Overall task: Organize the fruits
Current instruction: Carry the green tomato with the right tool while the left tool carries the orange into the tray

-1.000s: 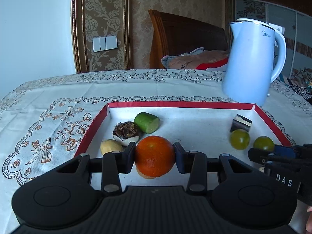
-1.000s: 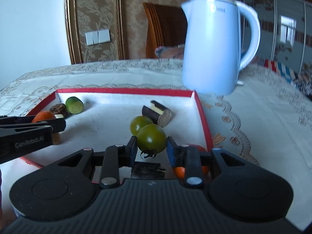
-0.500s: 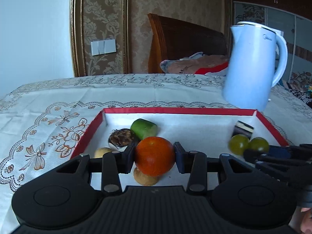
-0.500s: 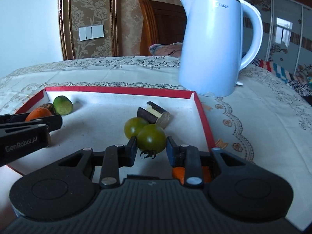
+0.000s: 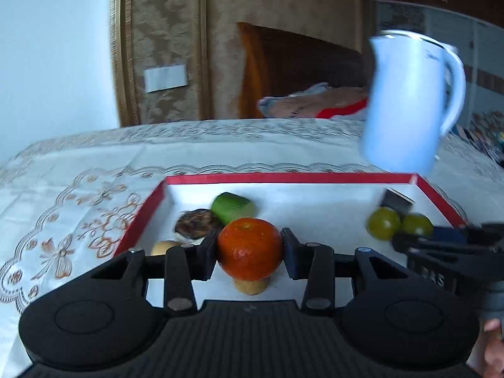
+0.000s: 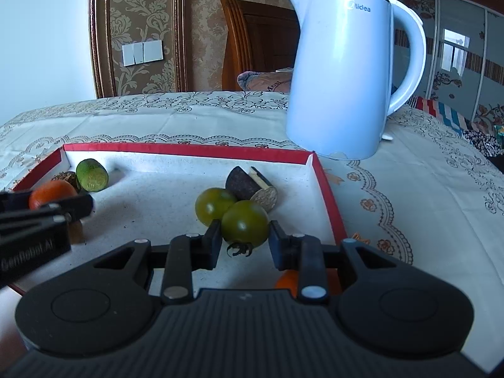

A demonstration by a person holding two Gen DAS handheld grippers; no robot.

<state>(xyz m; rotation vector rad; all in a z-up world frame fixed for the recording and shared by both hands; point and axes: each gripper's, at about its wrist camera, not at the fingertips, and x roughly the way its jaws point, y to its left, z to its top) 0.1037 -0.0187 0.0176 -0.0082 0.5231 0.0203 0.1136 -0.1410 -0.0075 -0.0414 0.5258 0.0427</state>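
My left gripper (image 5: 250, 253) is shut on an orange mandarin (image 5: 249, 252) and holds it above the left part of the red-rimmed white tray (image 5: 283, 178). My right gripper (image 6: 244, 241) is shut on a green tomato (image 6: 245, 224) above the tray's right part (image 6: 326, 186). A second green tomato (image 6: 211, 204) lies just behind it. In the tray also lie a cucumber piece (image 5: 231, 208), a dark brown item (image 5: 197, 220), two small yellowish pieces (image 5: 162, 247) (image 5: 250, 286) and an eggplant piece (image 6: 252, 186).
A white electric kettle (image 6: 343, 75) stands on the lace tablecloth (image 6: 409, 173) just behind the tray's right corner. Another orange item (image 6: 288, 280) shows partly under my right gripper. A wooden chair back (image 5: 283, 69) stands beyond the table.
Both grippers have lifted a little and drawn back from the tray with their fruit still held. The left wrist view is blurred by motion.
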